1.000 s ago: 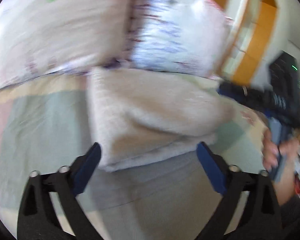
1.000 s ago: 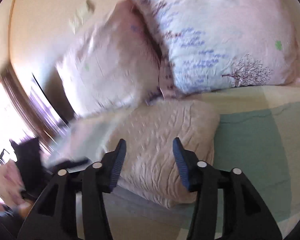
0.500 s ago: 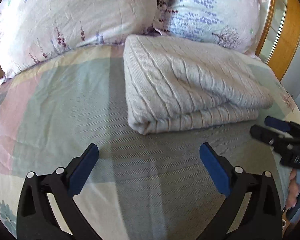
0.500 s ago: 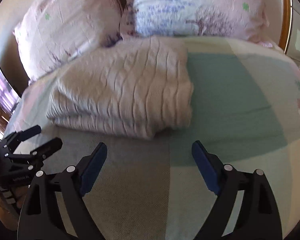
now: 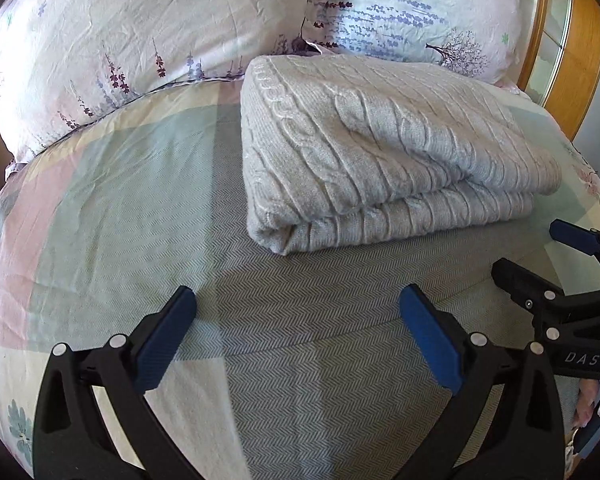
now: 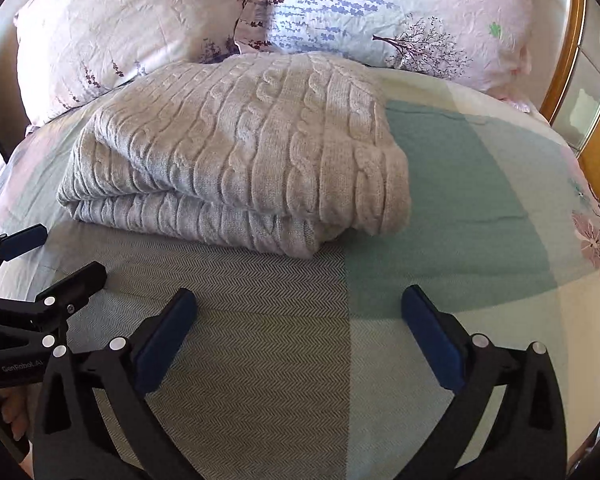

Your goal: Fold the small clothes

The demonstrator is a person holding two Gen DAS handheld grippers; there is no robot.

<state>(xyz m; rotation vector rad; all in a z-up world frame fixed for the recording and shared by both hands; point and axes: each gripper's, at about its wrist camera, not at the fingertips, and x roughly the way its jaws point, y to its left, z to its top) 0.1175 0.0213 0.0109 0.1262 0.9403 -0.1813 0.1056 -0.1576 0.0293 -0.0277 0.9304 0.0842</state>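
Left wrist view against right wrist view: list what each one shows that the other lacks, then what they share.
Only the left wrist view shows the right gripper from outside, at its right edge, and the sweater's rolled near-left corner. Only the right wrist view shows the left gripper from outside, at its left edge, and a pink flower print on the bedsheet. Both show the folded cable-knit sweater on the bedsheet, two floral pillows behind it, and open, empty jaws.

Two floral pillows point(image 5: 148, 40) point(image 6: 400, 12) lean side by side on a patchwork bedsheet point(image 5: 112, 184)
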